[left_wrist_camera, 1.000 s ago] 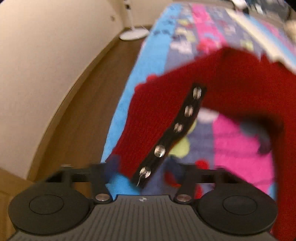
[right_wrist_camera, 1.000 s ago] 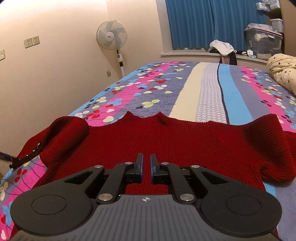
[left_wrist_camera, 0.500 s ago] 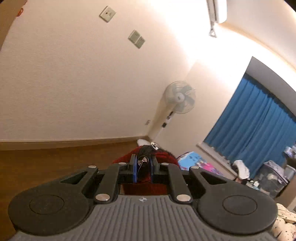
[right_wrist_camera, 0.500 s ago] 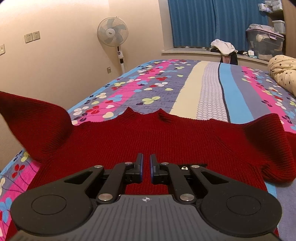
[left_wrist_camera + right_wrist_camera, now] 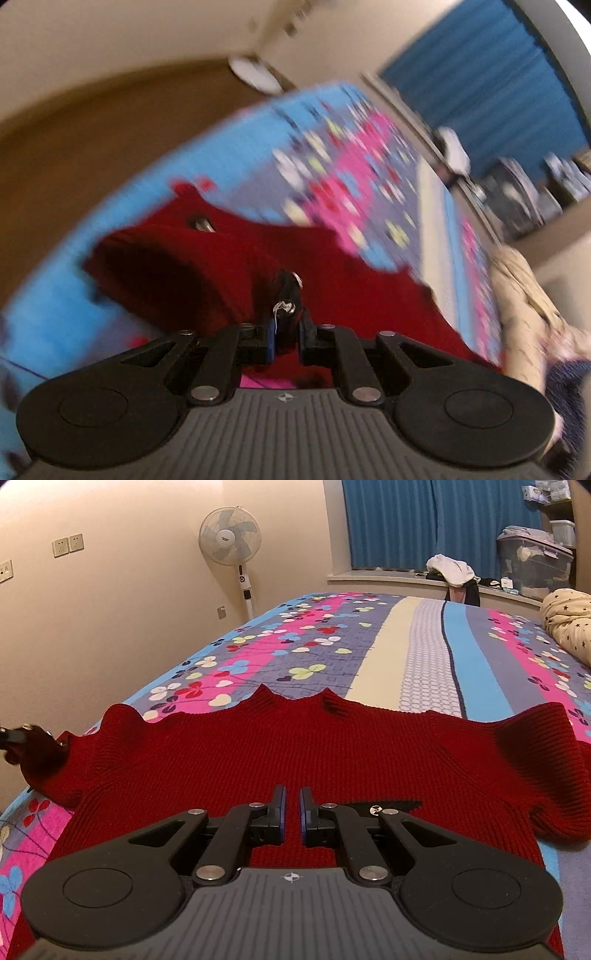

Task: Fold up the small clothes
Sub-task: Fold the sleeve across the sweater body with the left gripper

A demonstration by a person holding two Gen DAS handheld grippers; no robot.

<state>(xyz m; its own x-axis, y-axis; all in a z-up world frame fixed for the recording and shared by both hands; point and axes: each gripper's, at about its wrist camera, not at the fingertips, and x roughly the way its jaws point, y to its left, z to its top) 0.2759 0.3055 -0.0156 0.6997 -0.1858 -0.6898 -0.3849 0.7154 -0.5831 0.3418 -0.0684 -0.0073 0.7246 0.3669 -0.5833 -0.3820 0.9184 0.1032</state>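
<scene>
The red knitted sweater (image 5: 295, 753) lies spread flat on the flowered bedspread (image 5: 424, 642). The left gripper (image 5: 286, 338) is clamped on what looks like the sweater's black studded strap (image 5: 286, 306), though that view is blurred. The right gripper (image 5: 291, 812) hangs just above the knit, its jaws together on nothing

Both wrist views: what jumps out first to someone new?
The red knit sweater spread across the near end of the floral striped bedspread. Then the left gripper pinching the sweater's black snap-button strip, with the right gripper shut, just above the sweater's middle.
</scene>
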